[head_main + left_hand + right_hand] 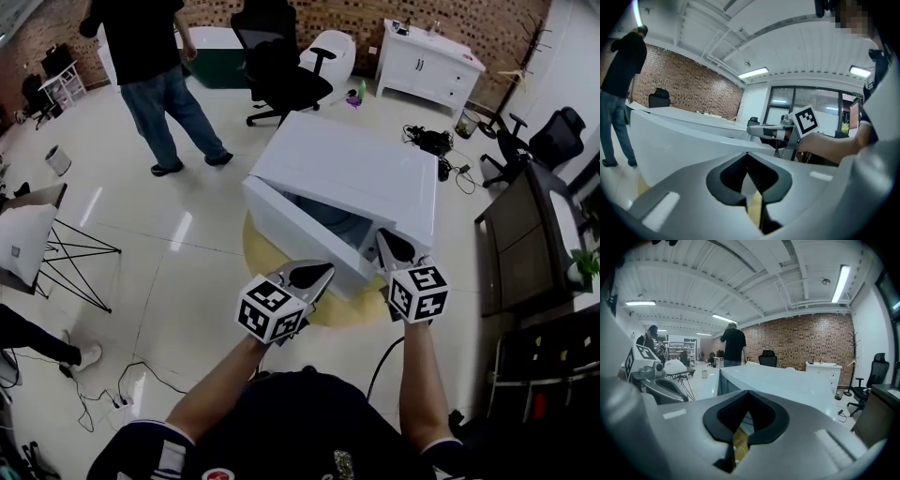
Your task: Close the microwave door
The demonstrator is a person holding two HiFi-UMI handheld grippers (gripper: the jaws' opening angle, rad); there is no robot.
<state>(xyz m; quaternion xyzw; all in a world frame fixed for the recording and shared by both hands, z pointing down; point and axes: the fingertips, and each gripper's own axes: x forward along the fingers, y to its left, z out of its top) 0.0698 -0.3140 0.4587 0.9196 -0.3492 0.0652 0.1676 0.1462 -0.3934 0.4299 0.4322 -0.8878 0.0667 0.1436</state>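
Note:
A white microwave (361, 173) sits on a round yellow table (258, 253). Its door (286, 225) faces me and stands ajar, with a dark gap (328, 217) between it and the body. My left gripper (319, 272) is shut and empty, its tips close to the door's lower front. My right gripper (382, 239) is also shut and empty, by the microwave's near right corner. In the left gripper view the white door (679, 140) fills the space beyond my left gripper (747, 154). In the right gripper view the microwave top (787, 385) stretches ahead of my right gripper (748, 393).
A person in a black shirt and jeans (155, 84) stands at the back left. A black office chair (281, 66) and a white cabinet (427, 61) are behind the microwave. A dark desk (520, 234) is at the right, a folding stand (70, 248) at the left, and cables (122, 394) lie on the floor.

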